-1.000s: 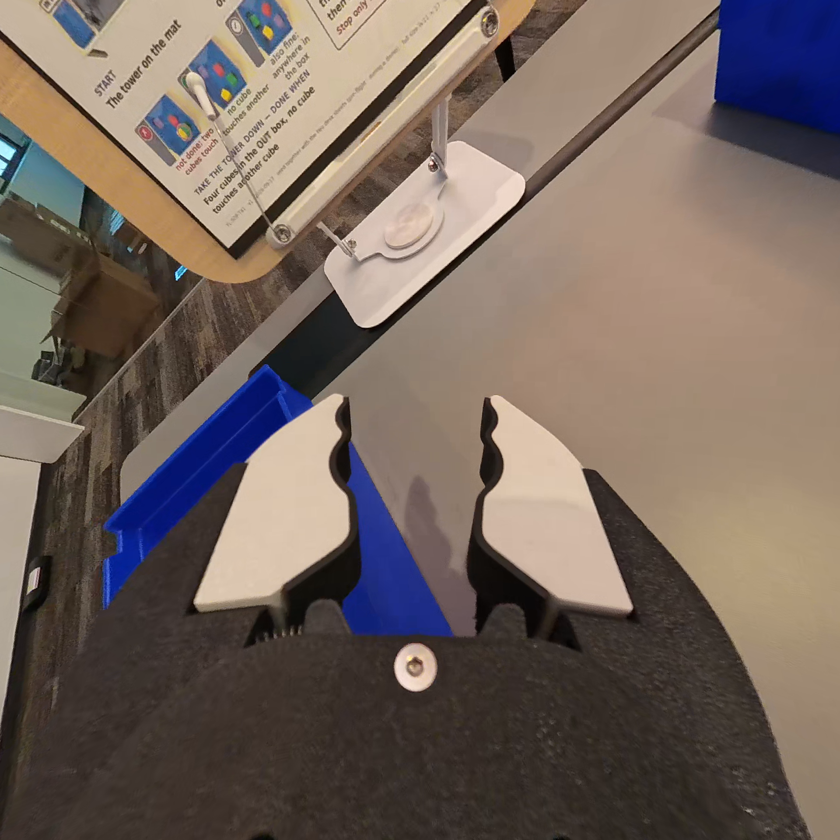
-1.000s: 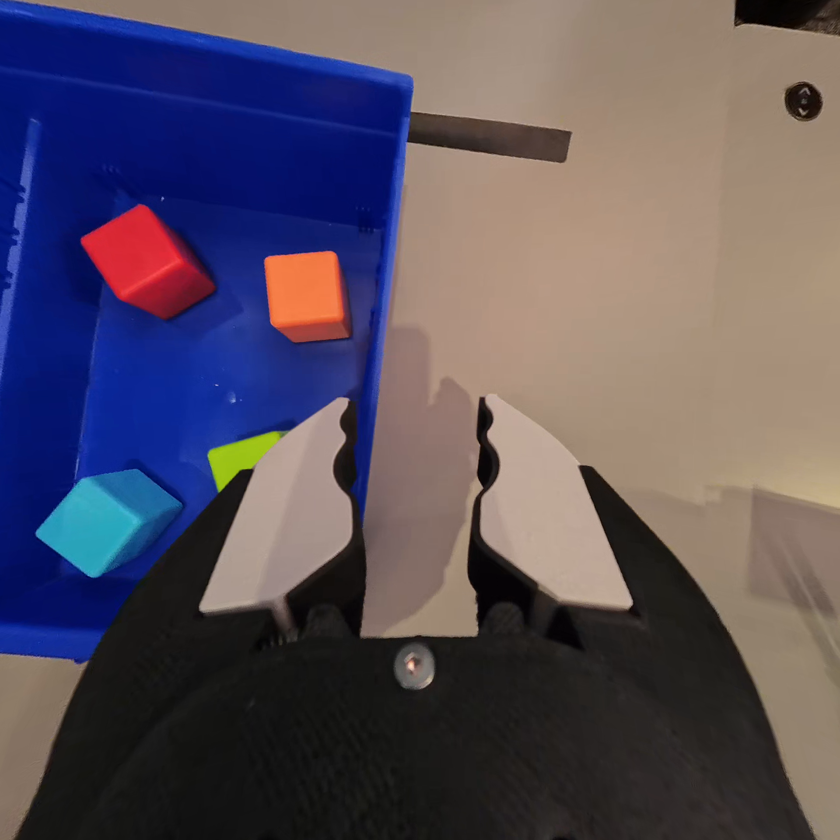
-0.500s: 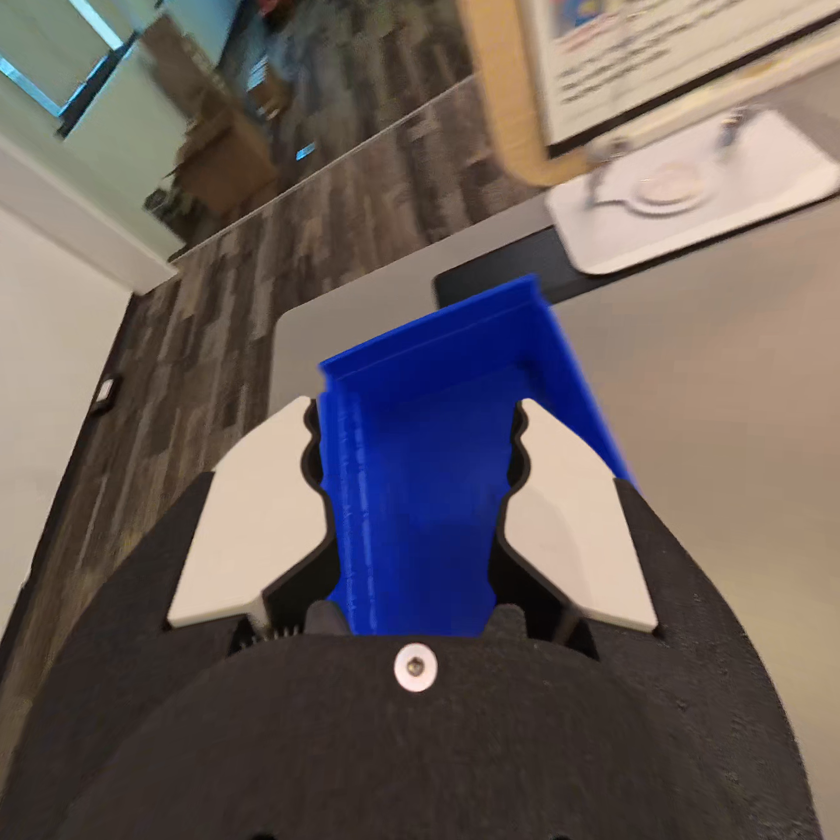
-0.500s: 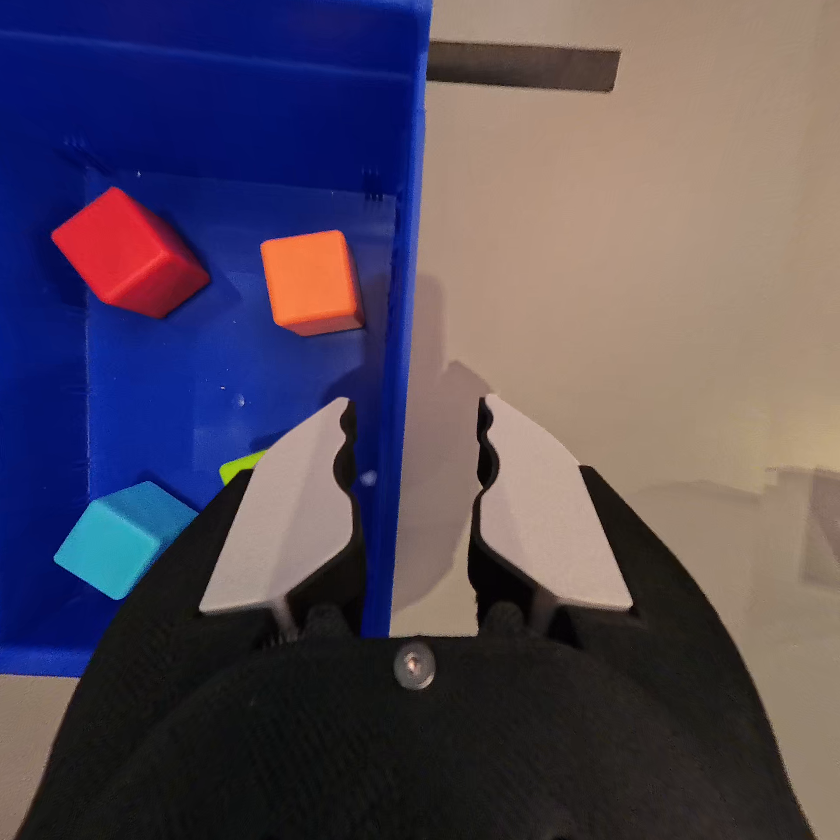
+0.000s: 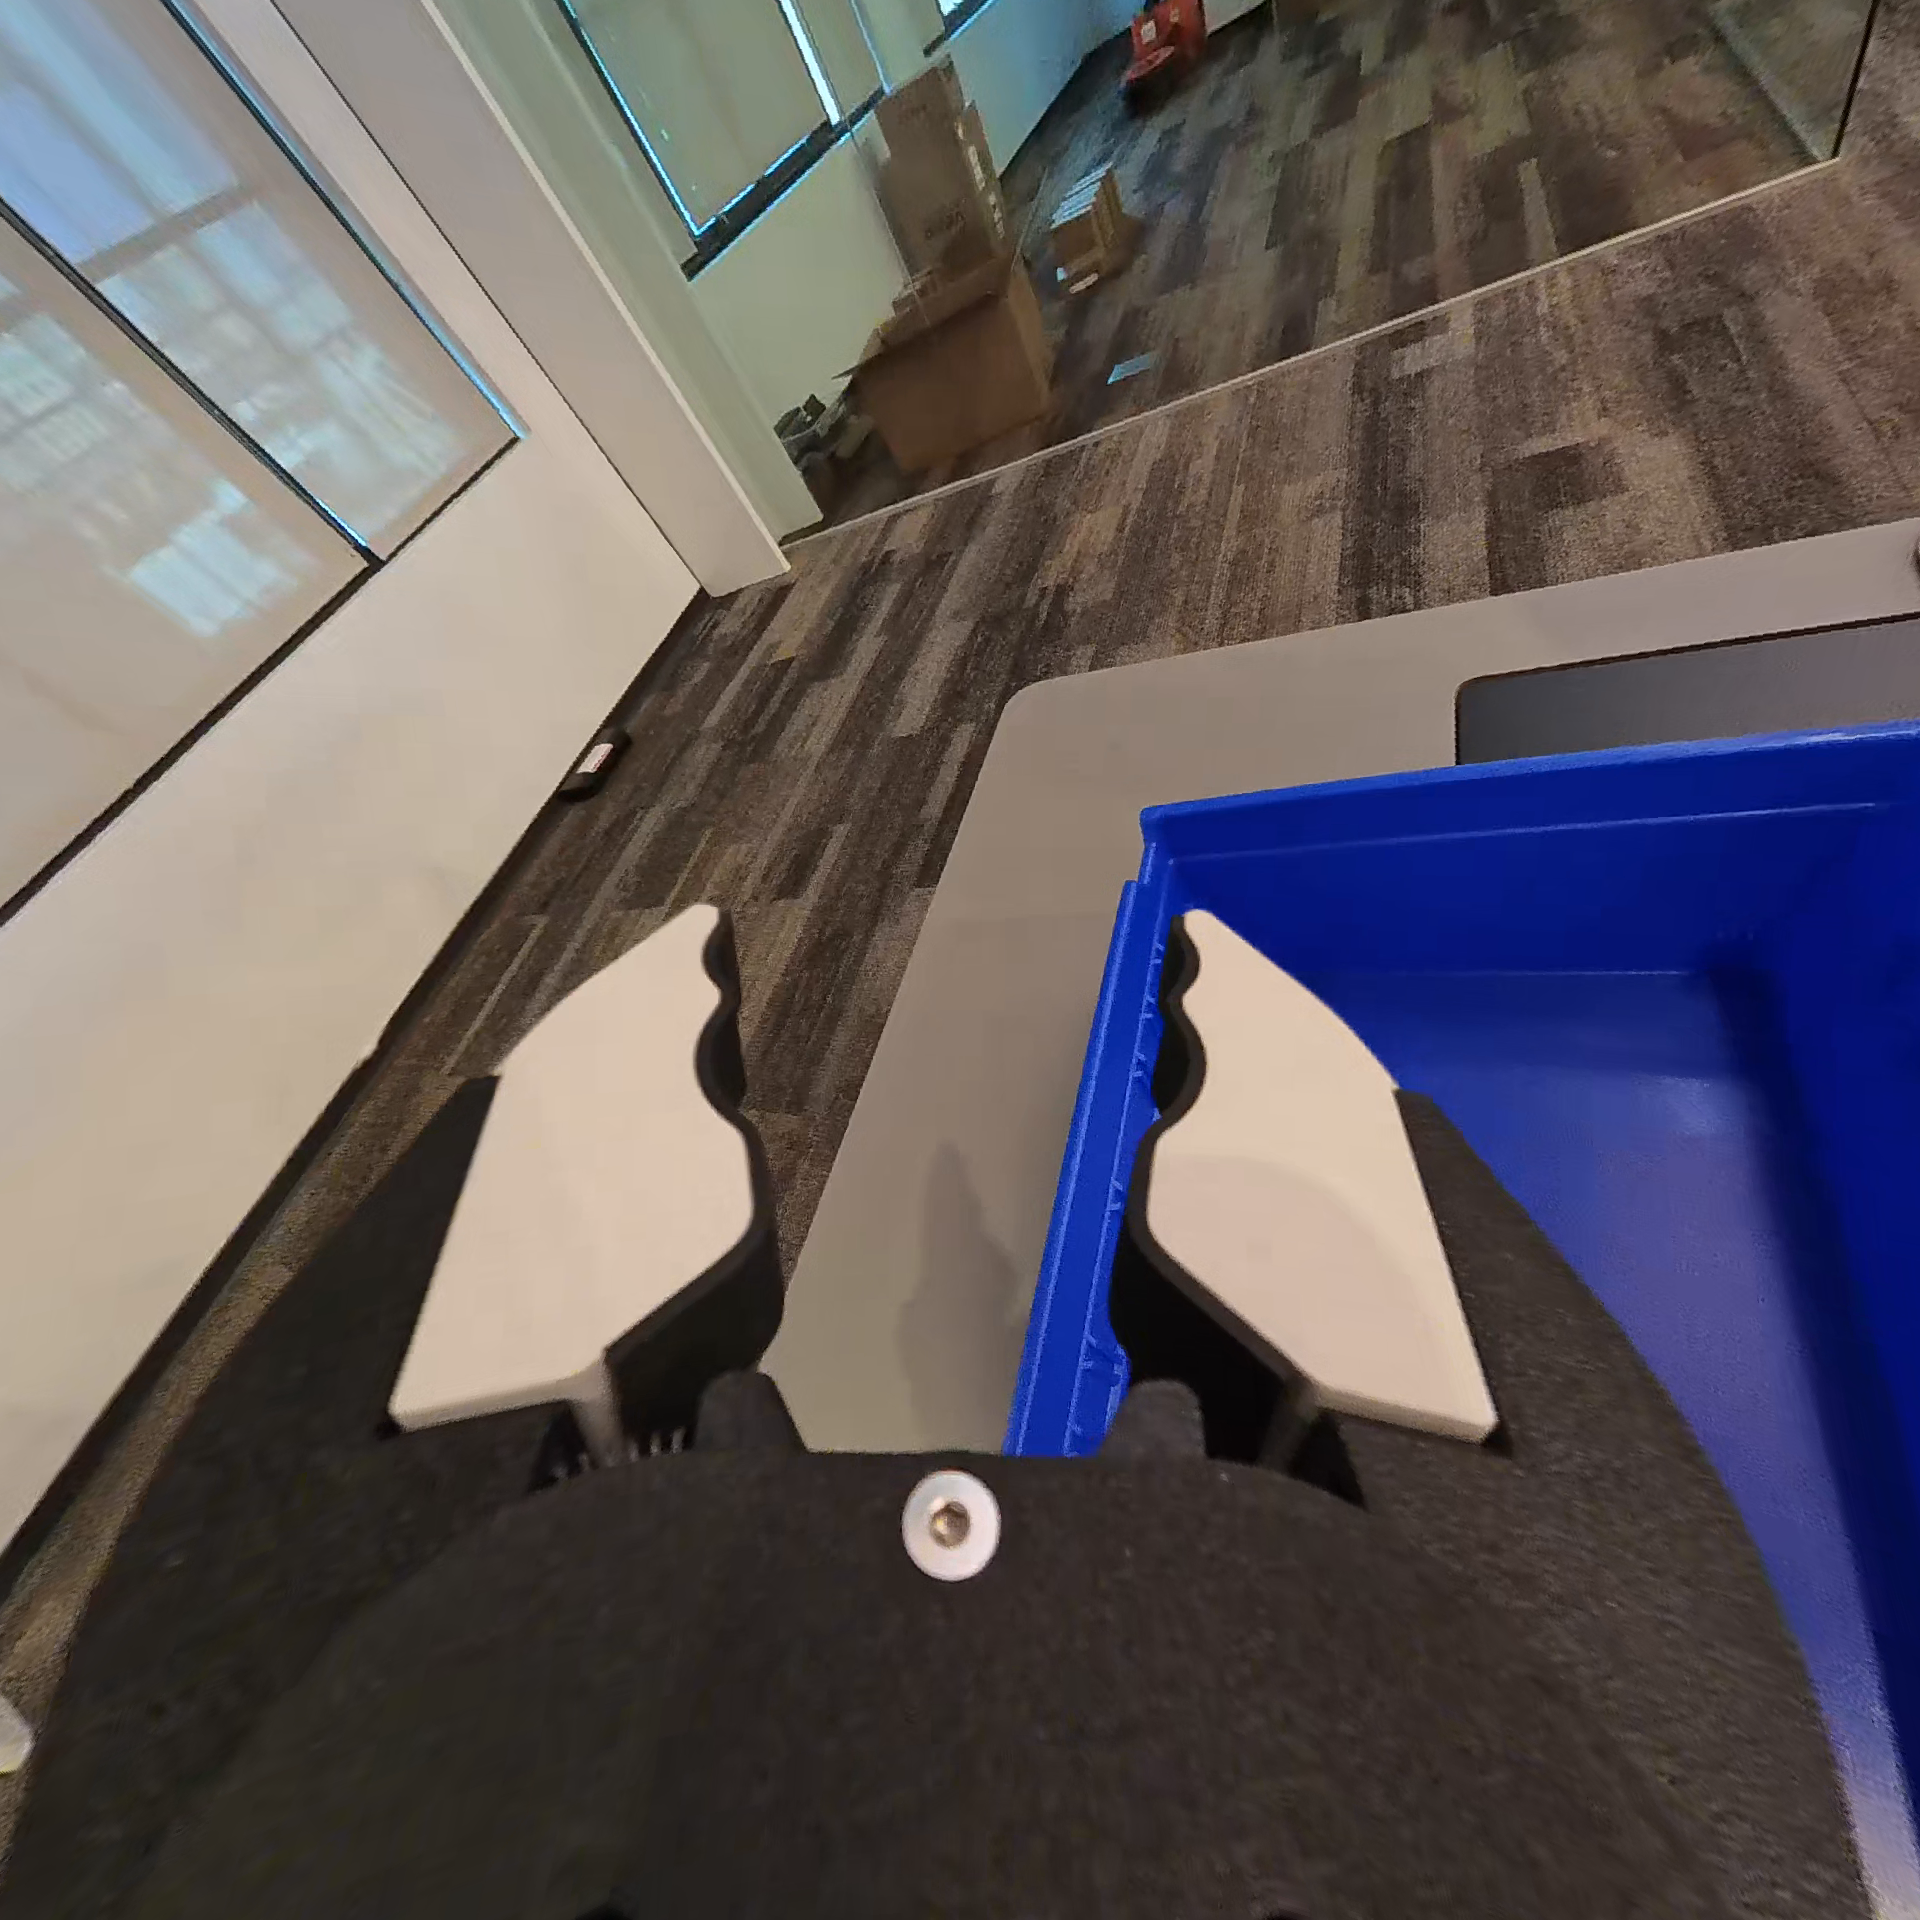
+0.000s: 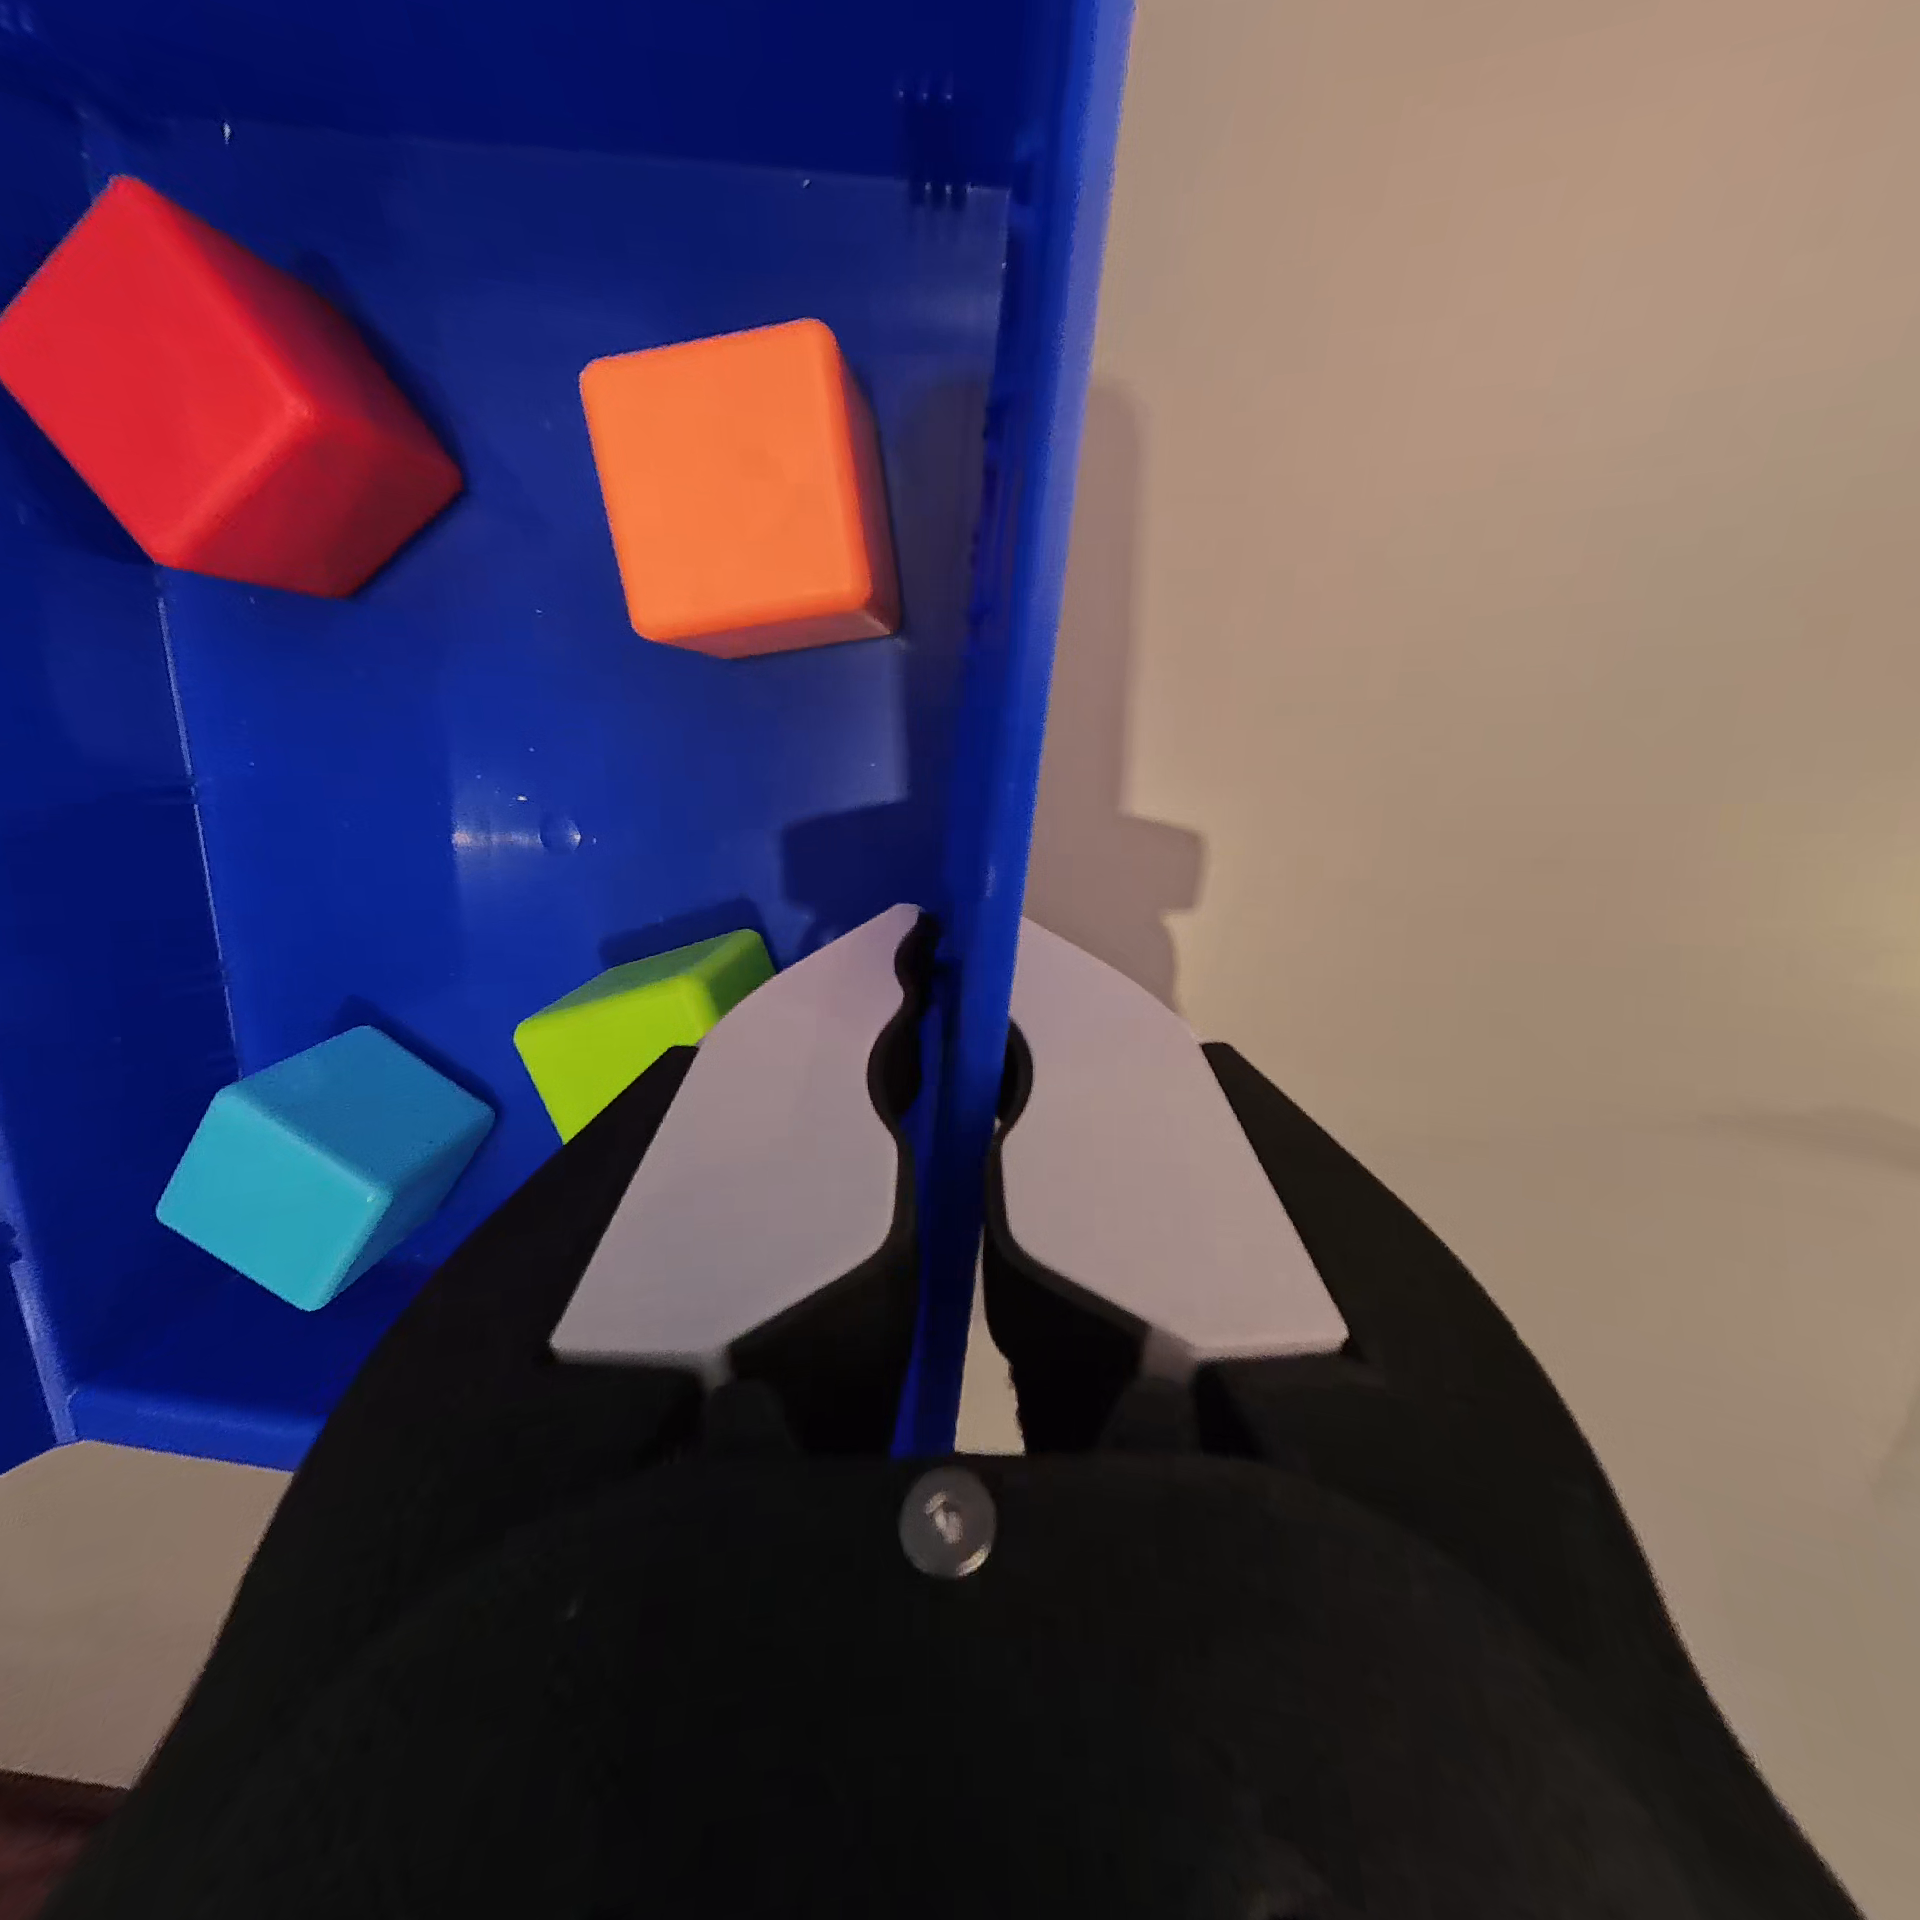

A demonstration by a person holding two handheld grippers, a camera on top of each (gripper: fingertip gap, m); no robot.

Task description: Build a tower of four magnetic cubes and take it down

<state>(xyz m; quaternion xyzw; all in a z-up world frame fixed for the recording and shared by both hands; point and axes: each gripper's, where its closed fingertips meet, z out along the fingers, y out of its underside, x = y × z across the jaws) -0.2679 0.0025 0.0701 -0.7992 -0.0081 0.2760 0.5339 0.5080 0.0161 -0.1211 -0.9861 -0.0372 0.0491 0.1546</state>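
In the right wrist view, a blue bin (image 6: 1049,520) holds a red cube (image 6: 208,384), an orange cube (image 6: 732,478), a green cube (image 6: 623,1023) and a cyan cube (image 6: 312,1153), all lying apart. My right gripper (image 6: 971,925) is shut on this bin's right wall, with one finger inside and one outside. In the left wrist view, my left gripper (image 5: 951,920) is open over the left wall of a blue bin (image 5: 1558,883). Its right finger (image 5: 1278,1143) is inside the bin and its left finger is outside. No cube shows in that bin.
The grey table (image 5: 1091,779) ends just left of the left-hand bin, with carpet floor (image 5: 1351,416) beyond. A dark mat (image 5: 1714,696) lies behind that bin. Bare table surface (image 6: 1507,623) lies right of the bin with the cubes. There is about 80 cm between the tips of the two grippers.
My right gripper moved over the bin's right wall and closed on it. My left gripper opened wider and swung left from the instruction board to the other bin's left wall.
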